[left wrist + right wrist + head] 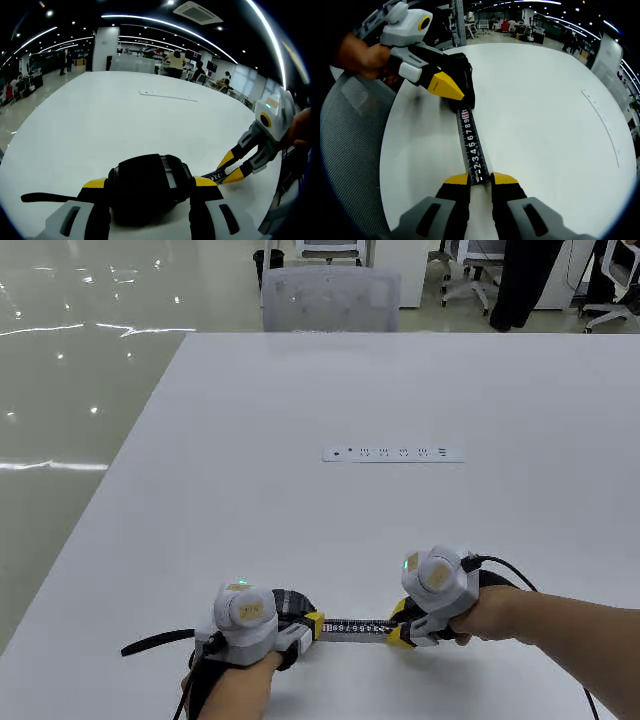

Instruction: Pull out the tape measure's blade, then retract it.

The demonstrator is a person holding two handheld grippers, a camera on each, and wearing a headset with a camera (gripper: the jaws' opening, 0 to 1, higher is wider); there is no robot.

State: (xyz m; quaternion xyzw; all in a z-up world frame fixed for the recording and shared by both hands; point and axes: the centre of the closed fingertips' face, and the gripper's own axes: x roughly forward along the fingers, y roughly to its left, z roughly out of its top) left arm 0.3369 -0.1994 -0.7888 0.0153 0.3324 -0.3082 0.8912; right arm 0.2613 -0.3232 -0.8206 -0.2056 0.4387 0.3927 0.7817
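The black tape measure case [147, 195] is clamped between the jaws of the left gripper [150, 182], near the front edge of the white table [380, 390]. Its blade [471, 145] is drawn out a short way (numerals up to nine can be read in the right gripper view) and lies flat on the tabletop. The blade's free end is pinched between the nearly closed jaws of the right gripper [480, 178]. A black strap [155, 642] is seen trailing from the case toward the left. A white power strip [393, 453] is set further back on the table, well apart.

White table [400, 390] w/ inset power strip [393, 453], grey chair [330, 298] behind, glossy floor [80, 360], ceiling strip lights [165, 22].
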